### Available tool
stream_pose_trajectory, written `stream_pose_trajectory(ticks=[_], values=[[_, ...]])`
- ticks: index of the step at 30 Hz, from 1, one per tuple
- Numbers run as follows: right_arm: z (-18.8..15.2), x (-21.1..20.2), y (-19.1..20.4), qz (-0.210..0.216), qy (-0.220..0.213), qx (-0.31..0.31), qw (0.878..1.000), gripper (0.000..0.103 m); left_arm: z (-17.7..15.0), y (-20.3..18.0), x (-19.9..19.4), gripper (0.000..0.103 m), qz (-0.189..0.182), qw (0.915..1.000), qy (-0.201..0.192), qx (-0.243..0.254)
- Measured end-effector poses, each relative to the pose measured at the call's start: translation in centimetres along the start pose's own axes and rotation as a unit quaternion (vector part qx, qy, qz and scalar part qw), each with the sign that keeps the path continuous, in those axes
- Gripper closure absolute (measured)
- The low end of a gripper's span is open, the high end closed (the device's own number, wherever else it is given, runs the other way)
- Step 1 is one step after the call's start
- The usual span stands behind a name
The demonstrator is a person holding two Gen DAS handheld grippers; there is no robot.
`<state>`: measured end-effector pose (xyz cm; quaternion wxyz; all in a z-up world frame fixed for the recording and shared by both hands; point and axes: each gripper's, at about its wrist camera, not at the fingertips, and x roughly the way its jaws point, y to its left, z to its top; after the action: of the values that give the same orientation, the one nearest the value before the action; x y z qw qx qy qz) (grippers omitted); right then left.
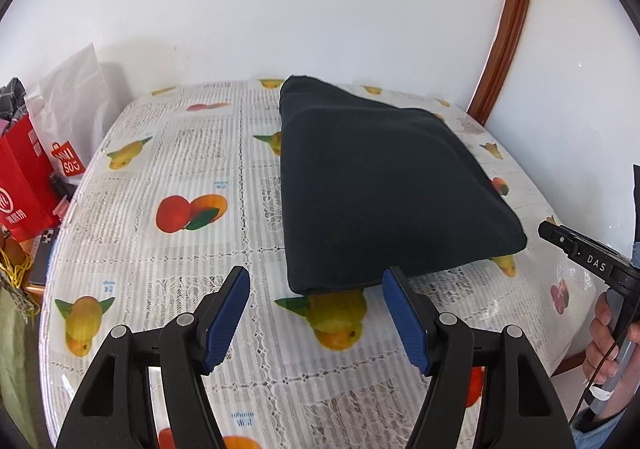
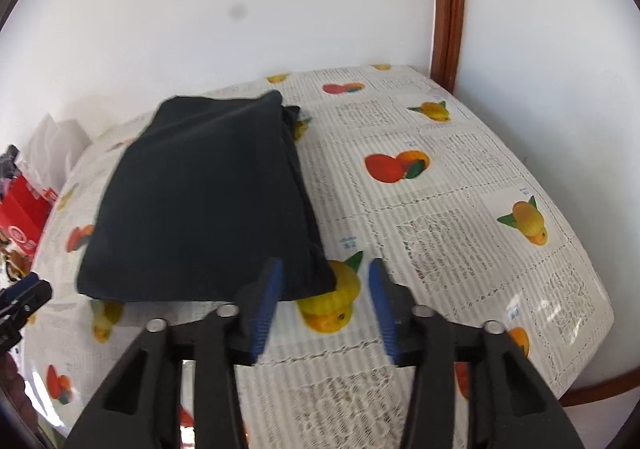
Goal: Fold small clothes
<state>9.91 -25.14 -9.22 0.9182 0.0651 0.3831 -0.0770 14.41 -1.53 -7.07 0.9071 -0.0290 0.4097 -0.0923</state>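
Two layers (image 2: 308, 209), perhaps; right view only

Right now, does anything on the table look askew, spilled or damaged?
Nothing is spilled or damaged. The dark folded garment lies flat on the fruit-print tablecloth. One small flaw: in the right wrist view, inner layers stick out slightly past its right edge. Both the left tongs and right tongs are open, holding nothing.
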Motion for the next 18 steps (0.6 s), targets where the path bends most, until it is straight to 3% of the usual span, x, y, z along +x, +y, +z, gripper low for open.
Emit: stream_pose_trajectory(ticks=[3,9,11,15,18], values=[[-0.4,-3.0,0.8,-0.007,-0.023,-0.003,1.0,0.043,-0.2,-0.9,-2.0,0.026,0.011,0.9998,-0.016,0.005],[-1.9,-8.8,2.1,-0.003,-0.06,-0.02,0.998,0.03,-1.3,-2.6,-5.9,0.013,0.02,0.9983,-0.053,0.012],[-2.5,-10.3,2.2,-0.014,-0.07,-0.024,0.997,0.026,-1.9,-3.1,-7.0,0.011,0.026,0.9978,-0.06,0.012],[-4.1,-13.5,2.4,-0.023,-0.094,-0.027,0.995,0.007,-3.1,-3.6,-8.8,0.007,0.036,0.997,-0.068,0.011],[-4.8,-15.4,2.4,-0.033,-0.109,-0.031,0.993,0.001,-3.6,-3.6,-9.6,0.006,0.046,0.9967,-0.067,0.008]])
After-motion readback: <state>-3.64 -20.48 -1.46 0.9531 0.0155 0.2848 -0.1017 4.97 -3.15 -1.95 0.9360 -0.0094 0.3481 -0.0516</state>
